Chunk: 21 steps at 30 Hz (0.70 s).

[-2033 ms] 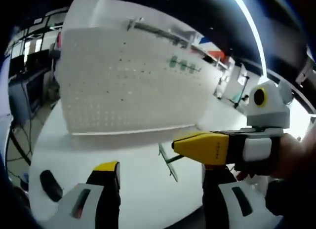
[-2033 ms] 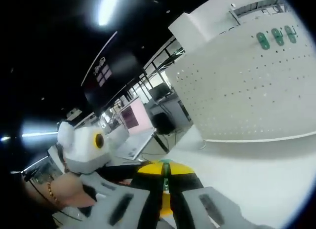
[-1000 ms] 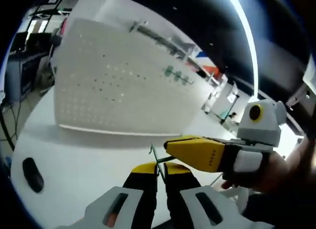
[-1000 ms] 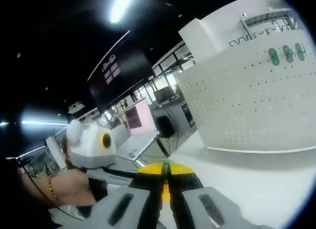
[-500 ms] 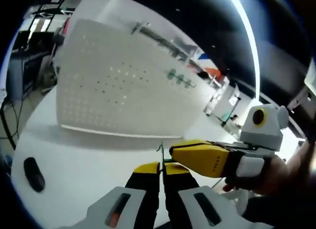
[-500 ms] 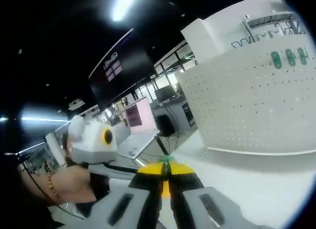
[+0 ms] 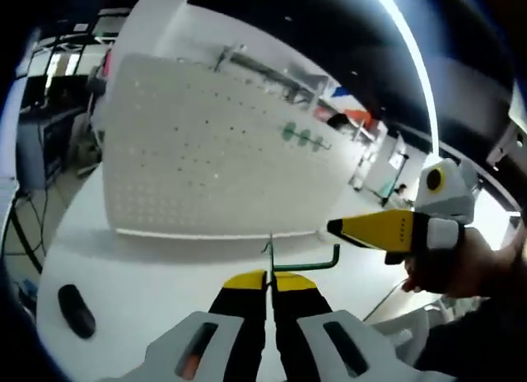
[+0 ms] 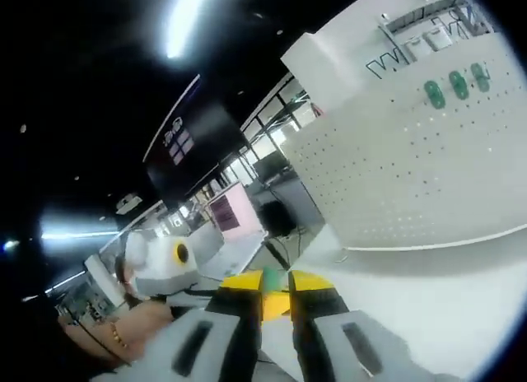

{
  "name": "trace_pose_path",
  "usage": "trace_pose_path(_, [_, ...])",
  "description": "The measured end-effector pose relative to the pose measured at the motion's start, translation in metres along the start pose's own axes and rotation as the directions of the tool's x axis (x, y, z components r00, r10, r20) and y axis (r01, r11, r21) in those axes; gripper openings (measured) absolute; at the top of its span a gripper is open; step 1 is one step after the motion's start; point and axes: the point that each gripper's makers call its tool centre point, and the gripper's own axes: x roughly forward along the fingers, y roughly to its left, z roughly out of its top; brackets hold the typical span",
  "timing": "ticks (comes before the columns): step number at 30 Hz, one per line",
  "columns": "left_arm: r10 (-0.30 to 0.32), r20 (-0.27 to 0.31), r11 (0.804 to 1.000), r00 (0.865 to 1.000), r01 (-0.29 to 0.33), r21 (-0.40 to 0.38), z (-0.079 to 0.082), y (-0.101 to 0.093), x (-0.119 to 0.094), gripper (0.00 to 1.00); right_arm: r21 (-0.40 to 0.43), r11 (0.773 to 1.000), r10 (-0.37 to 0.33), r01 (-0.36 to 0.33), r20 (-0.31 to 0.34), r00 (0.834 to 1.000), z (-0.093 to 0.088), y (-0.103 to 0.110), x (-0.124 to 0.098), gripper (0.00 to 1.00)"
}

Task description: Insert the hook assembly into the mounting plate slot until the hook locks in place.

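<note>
Jaws of my left gripper [image 7: 268, 281] clamp the thin green metal hook [image 7: 303, 263]; my right gripper [image 8: 275, 285] is slightly parted, empty; white perforated pegboard [image 7: 214, 164] stands beyond.

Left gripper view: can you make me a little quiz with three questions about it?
1. True or false: the left gripper is shut on the green hook.
2. How many green pieces sit on the white pegboard? A) two B) three C) five
3. Fill in: the dark thing lies on the white ____.

Key: 1 true; 2 B; 3 table.
</note>
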Motion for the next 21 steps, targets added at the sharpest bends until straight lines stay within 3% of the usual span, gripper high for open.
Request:
trace_pose_path(12, [0.016, 0.013, 0.989, 1.000, -0.017, 0.147, 0.003, -0.015, 0.004, 0.01, 0.011, 0.999, 0.039, -0.039, -0.045, 0.998, -0.015, 0.012, 0.010, 0.09])
trace_pose_path(21, [0.001, 0.058, 0.967, 0.998, -0.015, 0.255, 0.014, -0.023, 0.006, 0.01, 0.004, 0.999, 0.036, -0.036, -0.030, 0.999, -0.009, 0.011, 0.008, 0.09])
